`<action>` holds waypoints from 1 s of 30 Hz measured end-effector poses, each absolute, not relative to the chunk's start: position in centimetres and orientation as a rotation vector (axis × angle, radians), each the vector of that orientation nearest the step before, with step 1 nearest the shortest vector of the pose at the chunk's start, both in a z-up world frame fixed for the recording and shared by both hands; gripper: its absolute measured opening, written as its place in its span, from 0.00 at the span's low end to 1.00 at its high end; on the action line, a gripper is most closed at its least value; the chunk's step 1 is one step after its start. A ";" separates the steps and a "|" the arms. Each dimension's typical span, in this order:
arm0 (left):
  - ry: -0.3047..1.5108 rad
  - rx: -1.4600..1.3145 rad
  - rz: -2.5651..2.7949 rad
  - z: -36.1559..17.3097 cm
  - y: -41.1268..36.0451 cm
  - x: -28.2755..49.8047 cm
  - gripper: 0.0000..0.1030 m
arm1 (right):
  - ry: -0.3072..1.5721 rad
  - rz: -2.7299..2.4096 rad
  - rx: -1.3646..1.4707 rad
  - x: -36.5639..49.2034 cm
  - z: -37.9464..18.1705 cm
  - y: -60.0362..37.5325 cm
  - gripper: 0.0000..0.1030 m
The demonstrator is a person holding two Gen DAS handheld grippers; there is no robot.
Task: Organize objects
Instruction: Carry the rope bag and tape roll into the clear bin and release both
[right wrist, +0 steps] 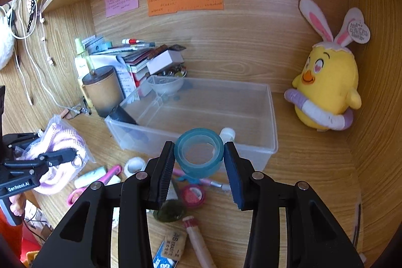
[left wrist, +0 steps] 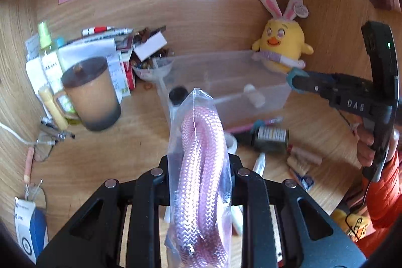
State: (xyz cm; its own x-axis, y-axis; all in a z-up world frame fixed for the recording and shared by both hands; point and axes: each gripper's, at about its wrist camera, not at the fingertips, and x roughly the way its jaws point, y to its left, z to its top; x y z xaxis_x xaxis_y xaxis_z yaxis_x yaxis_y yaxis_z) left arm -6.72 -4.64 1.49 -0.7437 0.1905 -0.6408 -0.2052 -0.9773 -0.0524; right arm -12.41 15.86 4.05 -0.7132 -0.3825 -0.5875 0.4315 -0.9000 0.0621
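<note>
A wooden desk alcove seen from two handheld grippers. Nearest, the left gripper (left wrist: 198, 167) is clamped on a clear bag of pink rope (left wrist: 201, 167), held above the desk. The right gripper (right wrist: 199, 155) pinches a teal tape roll (right wrist: 199, 153) between its pads, just in front of a clear plastic bin (right wrist: 251, 150). Pens, scissors (right wrist: 100, 182) and small rolls litter the desk (right wrist: 301, 167) below. Farther back stand a lidded brown mug (right wrist: 103, 89) and a yellow chick plush (right wrist: 326, 92) against the wall
</note>
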 end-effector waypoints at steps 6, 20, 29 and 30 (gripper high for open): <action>0.042 -0.981 2.746 3.1 -3.0 -10.2 0.22 | 0.132 -2.588 0.842 -14.5 4.9 15.8 0.35; 0.078 -1.080 2.716 2.7 0.1 -17.7 0.22 | 0.160 -2.551 0.960 -20.0 2.8 14.6 0.35; 0.099 -1.149 2.695 1.4 1.2 -21.2 0.22 | 0.199 -2.488 1.050 -22.5 0.4 12.5 0.35; 0.100 -1.156 2.690 1.4 1.3 -21.6 0.22 | 0.200 -2.480 1.060 -22.7 0.1 12.4 0.35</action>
